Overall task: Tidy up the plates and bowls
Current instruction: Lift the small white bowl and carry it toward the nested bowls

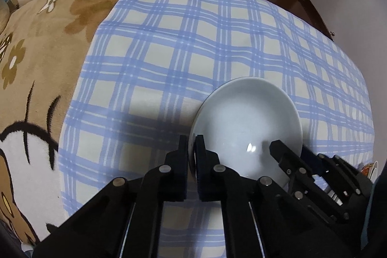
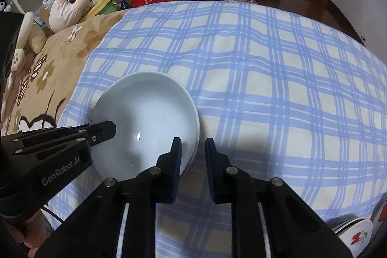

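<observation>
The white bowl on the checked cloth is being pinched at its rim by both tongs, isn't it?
Only the left tongs pinch the white bowl. The right wrist view shows the right tongs open, straddling the rim on the checked cloth.

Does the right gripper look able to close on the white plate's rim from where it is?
Probably yes. The right gripper is open, one finger over the white plate and one outside its near-right rim, nothing between. The left gripper already clamps the opposite rim.
</observation>
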`<state>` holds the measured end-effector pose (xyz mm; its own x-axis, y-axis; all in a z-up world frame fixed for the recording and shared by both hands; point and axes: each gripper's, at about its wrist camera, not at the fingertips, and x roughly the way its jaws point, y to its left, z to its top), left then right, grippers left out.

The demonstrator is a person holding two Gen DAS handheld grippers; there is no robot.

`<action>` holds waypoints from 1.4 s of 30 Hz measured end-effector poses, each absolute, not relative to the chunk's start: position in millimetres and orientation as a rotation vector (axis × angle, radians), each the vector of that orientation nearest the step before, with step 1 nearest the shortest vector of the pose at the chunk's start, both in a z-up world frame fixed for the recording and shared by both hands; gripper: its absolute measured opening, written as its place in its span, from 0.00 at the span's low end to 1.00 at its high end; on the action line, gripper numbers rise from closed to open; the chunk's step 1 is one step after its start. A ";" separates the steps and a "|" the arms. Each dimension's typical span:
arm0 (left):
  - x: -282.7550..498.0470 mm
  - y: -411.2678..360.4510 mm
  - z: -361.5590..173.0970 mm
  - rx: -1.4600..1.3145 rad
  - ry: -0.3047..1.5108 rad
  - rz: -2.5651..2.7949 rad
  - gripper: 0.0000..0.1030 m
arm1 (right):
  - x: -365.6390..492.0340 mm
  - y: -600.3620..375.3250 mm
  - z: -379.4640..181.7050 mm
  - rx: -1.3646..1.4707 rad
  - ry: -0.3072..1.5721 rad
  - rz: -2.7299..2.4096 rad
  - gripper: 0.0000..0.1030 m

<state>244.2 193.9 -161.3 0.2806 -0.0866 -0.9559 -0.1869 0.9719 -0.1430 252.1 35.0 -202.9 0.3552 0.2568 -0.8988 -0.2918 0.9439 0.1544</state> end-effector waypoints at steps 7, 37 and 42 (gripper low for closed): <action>238.8 194.2 -155.6 -0.276 1.267 0.050 0.06 | 248.7 34.2 -205.5 -0.040 1.153 0.323 0.13; 197.6 163.2 -120.3 -0.278 1.201 -0.045 0.06 | 212.5 -7.7 -177.9 0.046 1.090 0.294 0.12; 194.8 158.5 -117.6 -0.261 1.196 -0.043 0.06 | 208.4 -12.1 -177.0 0.060 1.089 0.288 0.12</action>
<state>194.8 158.5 -117.6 0.3691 -0.1705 -0.9136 -0.1045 0.9692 -0.2231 208.4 -12.1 -177.0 0.4298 0.2602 -0.8646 -0.2019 0.9610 0.1888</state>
